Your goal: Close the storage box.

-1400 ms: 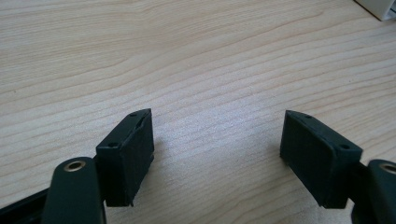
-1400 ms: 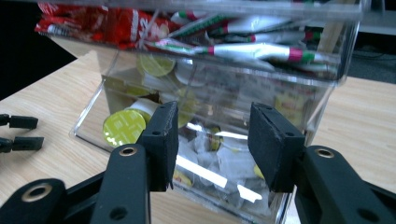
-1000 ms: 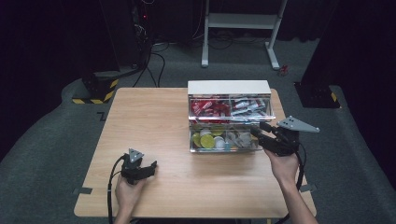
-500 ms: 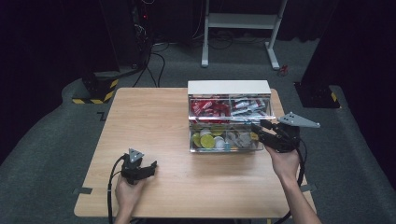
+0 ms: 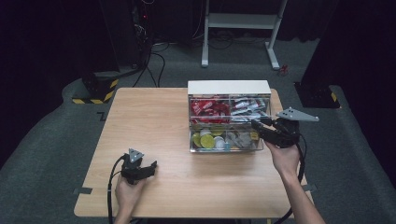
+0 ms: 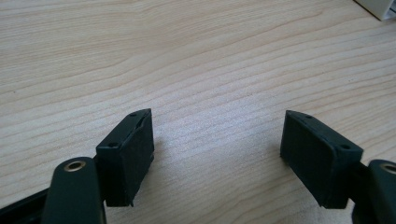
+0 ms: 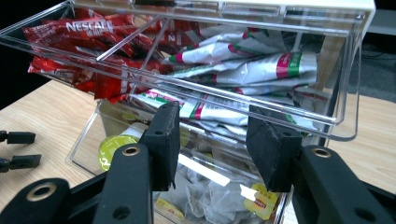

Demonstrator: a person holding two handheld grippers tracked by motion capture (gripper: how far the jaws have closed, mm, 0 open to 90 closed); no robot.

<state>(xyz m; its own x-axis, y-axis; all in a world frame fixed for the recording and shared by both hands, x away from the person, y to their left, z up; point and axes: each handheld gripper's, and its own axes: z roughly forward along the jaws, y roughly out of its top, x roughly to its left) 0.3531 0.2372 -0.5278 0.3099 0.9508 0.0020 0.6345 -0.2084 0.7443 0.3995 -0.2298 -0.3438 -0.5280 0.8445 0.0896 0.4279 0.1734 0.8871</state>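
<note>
A clear drawer organiser with a white top [image 5: 229, 87] stands at the back right of the wooden table [image 5: 154, 121]. Its upper drawer [image 7: 299, 119] stands pulled out, holding red Nescafe sachets [image 7: 88, 28] and silver sachets [image 7: 261, 70]. My right gripper [image 7: 212, 116] is at that drawer's front right, just under its front lip, with its jaws apart and nothing visibly pressed between the pads. In the high view the right gripper [image 5: 256, 125] meets the organiser's right front corner. My left gripper [image 6: 217, 121] rests open on bare wood at the front left [image 5: 150, 166].
The lower drawer holds yellow-green capsules [image 7: 112, 144] and tea bags [image 7: 210, 196]. A white desk frame [image 5: 240, 21] stands on the grey floor behind the table. Beyond the table's back left corner sits a black box with yellow-black striped tape [image 5: 95, 88].
The right hand has shifted only slightly at the drawer fronts. The left hand and its gripper have stayed where they were.
</note>
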